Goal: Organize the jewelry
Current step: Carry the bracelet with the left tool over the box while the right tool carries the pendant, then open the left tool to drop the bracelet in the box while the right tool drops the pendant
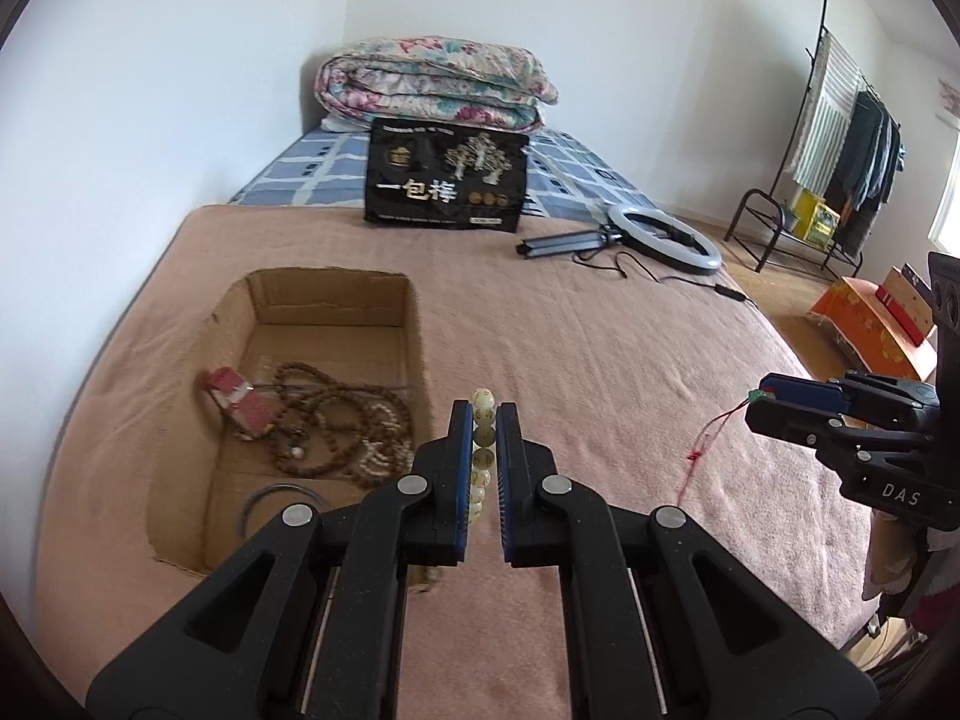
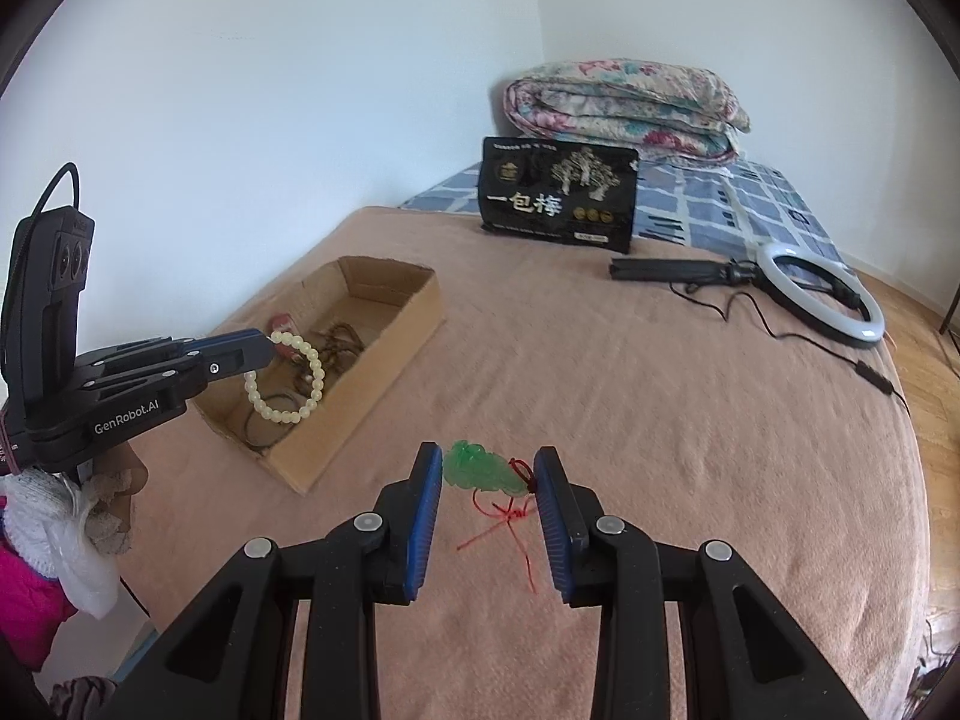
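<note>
- The left hand-held gripper (image 1: 482, 414) is clenched on a pale bead bracelet (image 2: 283, 376), pinched at one side so the rest of the loop hangs free below the fingertips.
- That bracelet hangs just above the near end of the cardboard box (image 2: 384, 354), the landmark here; held this way it can likely drop straight in once released.
- Inside the box lie brown bead strands (image 1: 336, 414), a small red packet (image 1: 237, 399) and a thin ring-shaped bangle (image 1: 282, 495), so the box appears to be the collecting place.
- The right hand-held gripper (image 2: 487, 468) is grasping a green carved pendant (image 2: 480, 467) across its width, the jaws part-way apart because the pendant fills them.
- The pendant's red cord (image 2: 510, 519) trails down loose; it is held over the pink blanket (image 2: 660, 450) of the bed, to the right of the box and clear of its wall.
- My judgement: both pieces are headed for the box, the bracelet first.
</note>
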### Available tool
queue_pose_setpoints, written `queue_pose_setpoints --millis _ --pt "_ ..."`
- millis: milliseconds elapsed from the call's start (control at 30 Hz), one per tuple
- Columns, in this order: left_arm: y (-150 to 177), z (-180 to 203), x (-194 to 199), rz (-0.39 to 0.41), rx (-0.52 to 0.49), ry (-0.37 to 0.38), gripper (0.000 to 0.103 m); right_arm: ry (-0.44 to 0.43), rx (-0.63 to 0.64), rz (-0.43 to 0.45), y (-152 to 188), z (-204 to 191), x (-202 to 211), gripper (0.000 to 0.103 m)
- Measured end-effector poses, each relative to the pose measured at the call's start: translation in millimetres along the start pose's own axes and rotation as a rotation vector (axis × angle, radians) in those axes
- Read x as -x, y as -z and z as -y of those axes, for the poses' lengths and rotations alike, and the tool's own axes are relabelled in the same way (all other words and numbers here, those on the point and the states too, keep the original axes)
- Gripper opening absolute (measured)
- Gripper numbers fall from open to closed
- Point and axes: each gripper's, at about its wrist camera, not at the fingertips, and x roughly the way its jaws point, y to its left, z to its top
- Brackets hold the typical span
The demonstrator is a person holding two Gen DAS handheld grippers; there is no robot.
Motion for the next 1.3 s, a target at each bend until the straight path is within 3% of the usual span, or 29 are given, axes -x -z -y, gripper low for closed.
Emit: queue_pose_setpoints --millis 533,900,1300 --pt "-6.9 -68.3 23.9 0.041 0.059 -0.083 0.005 -0.087 0.061 0.067 -66.5 -60.5 -22.9 0.032" --pt "-6.6 -82.7 23.6 0.047 0.078 -0.095 0.005 -0.118 0.092 0.088 -107.9 -91.5 -50.5 0.032" --pt "-3.2 -88.2 10.5 0.039 0.08 -0.104 0.005 -0.13 0.084 0.04 -127.8 -103.9 -103.3 0.032"
